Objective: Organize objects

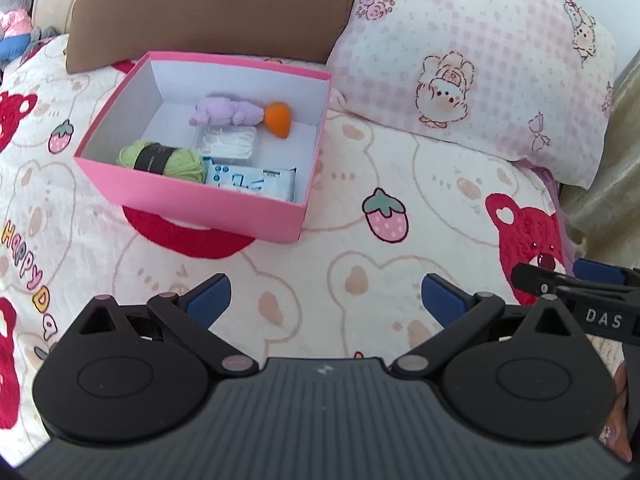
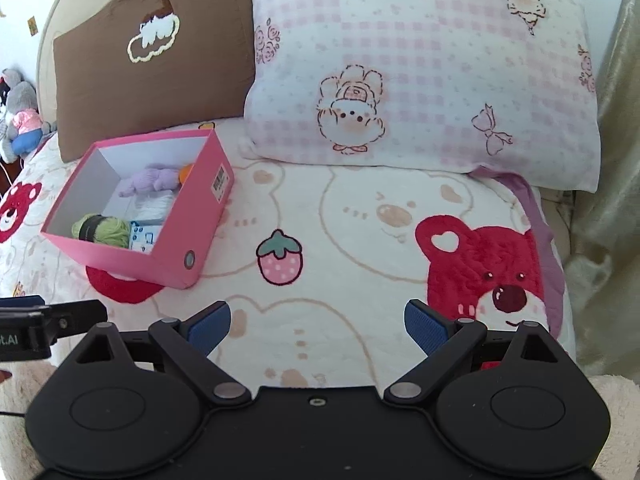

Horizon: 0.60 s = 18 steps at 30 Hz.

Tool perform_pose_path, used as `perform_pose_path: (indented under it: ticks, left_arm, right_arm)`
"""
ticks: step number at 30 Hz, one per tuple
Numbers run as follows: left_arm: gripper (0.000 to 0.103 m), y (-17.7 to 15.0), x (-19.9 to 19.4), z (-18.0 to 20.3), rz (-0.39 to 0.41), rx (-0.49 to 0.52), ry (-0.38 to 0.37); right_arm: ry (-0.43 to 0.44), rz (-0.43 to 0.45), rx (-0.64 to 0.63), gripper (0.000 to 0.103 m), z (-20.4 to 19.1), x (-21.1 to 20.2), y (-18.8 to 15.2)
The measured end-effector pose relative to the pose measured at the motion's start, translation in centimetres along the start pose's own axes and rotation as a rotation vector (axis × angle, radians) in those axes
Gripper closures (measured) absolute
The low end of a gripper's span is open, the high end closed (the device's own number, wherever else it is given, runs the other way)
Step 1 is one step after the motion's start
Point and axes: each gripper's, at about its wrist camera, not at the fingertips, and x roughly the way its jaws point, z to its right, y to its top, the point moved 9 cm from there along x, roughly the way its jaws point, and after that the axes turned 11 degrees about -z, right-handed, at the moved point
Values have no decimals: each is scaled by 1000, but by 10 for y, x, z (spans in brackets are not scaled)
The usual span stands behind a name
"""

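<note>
Since the pink box (image 1: pixel 192 196) looks fully packed, both gaping, empty grippers (image 1: pixel 326 298) (image 2: pixel 318 322) are best withdrawn without nudging it.

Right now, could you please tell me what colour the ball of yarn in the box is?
Light green, with a dark band around it; the left wrist view shows it best.

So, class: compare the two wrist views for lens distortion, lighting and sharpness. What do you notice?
Left wrist view: strong fisheye bending, dark vignette at the bottom corners; the pink cardboard box looks slightly soft. Right wrist view: the same curvature bows the pink checked pillow; bright, even daylight, washed out white at the upper left, only faint shadows on the bear-print blanket.
</note>
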Motion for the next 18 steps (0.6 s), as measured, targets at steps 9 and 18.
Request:
perform_pose_path:
  ticks: [9, 18]
  left_arm:
    - [0, -4, 3, -7, -35, -34, 83]
    - [0, -11, 6, 0, -58, -10, 90]
  right_arm:
    - [0, -6, -10, 7, 1, -6, -7]
    - [12, -47, -50, 7, -9, -5, -16]
